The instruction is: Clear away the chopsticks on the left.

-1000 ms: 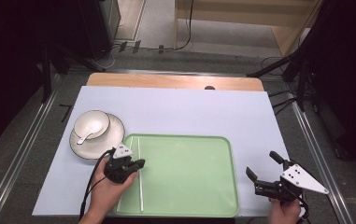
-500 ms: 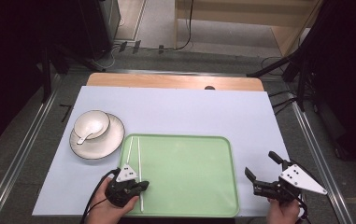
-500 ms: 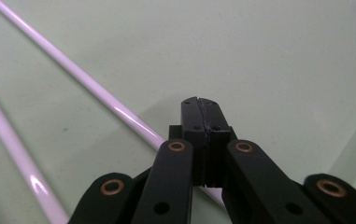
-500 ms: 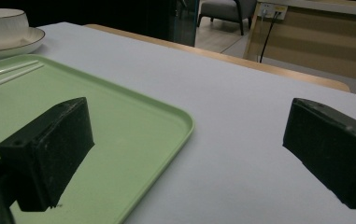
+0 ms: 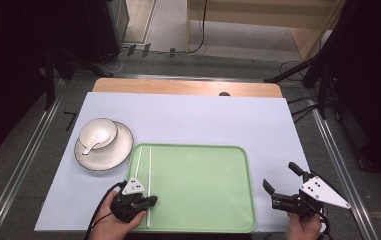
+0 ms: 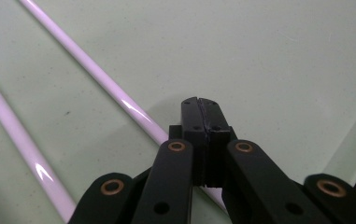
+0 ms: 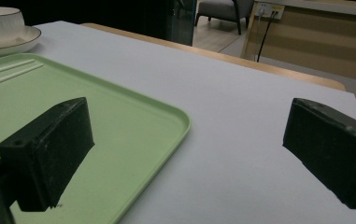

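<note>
Chopsticks (image 5: 144, 170), two thin white ones, lie side by side on my green tray (image 5: 203, 190), running away from my left hand-held gripper (image 5: 150, 201). That hand-held gripper sits over the tray's near left corner with its jaws pressed flat together and nothing between them. In the left gripper view, one chopstick (image 6: 96, 77) passes just under the closed tips, and the other chopstick (image 6: 12, 126) lies off to the left of them; I cannot tell whether the tips touch the nearer one. Beyond this hand-held gripper and to its left, a saucer (image 5: 103, 152) stands on the bench (image 5: 203, 117), carrying a cup (image 5: 98, 132) with a spoon (image 5: 89, 148) in it.

My right hand-held gripper (image 5: 280, 182) hovers off the tray's right edge, jaws spread wide, holding nothing. In the right gripper view, the tray rim (image 7: 182, 122) runs between its two pads, and the chopsticks show far off to the left, with the saucer behind them.
</note>
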The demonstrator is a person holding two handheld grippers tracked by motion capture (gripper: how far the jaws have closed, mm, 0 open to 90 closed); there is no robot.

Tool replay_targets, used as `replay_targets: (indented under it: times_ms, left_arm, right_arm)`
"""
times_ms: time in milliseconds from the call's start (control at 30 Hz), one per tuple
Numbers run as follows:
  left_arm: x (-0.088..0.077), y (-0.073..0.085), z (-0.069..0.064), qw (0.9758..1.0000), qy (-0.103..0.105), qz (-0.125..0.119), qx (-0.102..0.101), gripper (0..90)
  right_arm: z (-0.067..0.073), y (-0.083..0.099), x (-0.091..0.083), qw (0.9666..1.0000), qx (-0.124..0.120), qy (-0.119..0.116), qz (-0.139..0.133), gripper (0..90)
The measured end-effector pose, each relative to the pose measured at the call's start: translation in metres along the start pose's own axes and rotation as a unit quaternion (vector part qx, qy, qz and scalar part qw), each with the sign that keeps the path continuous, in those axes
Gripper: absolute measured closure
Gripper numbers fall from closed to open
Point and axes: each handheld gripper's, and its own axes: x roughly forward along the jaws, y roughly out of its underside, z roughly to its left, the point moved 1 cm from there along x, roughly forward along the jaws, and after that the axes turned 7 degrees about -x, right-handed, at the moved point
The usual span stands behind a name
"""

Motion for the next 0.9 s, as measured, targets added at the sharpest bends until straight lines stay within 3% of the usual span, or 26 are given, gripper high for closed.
replay_targets:
  times_ms: [367, 500, 567, 667, 800, 900]
  left_arm:
    - [-0.002, 0.000, 0.004, 0.9999, 0.002, -0.009, -0.009, 90.0]
    - [-0.007, -0.002, 0.009, 0.9991, 0.023, -0.031, -0.014, 83.8]
    - [-0.011, -0.003, 0.012, 0.9978, 0.043, -0.047, -0.018, 74.4]
    - [-0.021, -0.007, 0.016, 0.9928, 0.091, -0.074, -0.024, 53.0]
    - [-0.033, -0.010, 0.021, 0.9915, 0.081, -0.099, -0.020, 19.8]
    - [-0.039, -0.008, 0.027, 0.9906, 0.072, -0.116, -0.012, 5.5]
  right_arm:
    - [0.001, 0.000, 0.002, 1.0000, -0.001, -0.002, 0.002, 1.6]
    - [0.000, 0.000, 0.002, 1.0000, -0.001, -0.002, 0.002, 1.6]
    - [0.000, 0.001, 0.002, 1.0000, 0.000, -0.003, 0.002, 1.6]
    - [0.000, 0.001, 0.002, 1.0000, 0.001, -0.002, 0.002, 1.6]
    - [0.000, 0.001, 0.002, 1.0000, 0.002, -0.002, 0.003, 1.6]
    - [0.000, 0.001, 0.002, 1.0000, 0.002, -0.002, 0.004, 1.6]
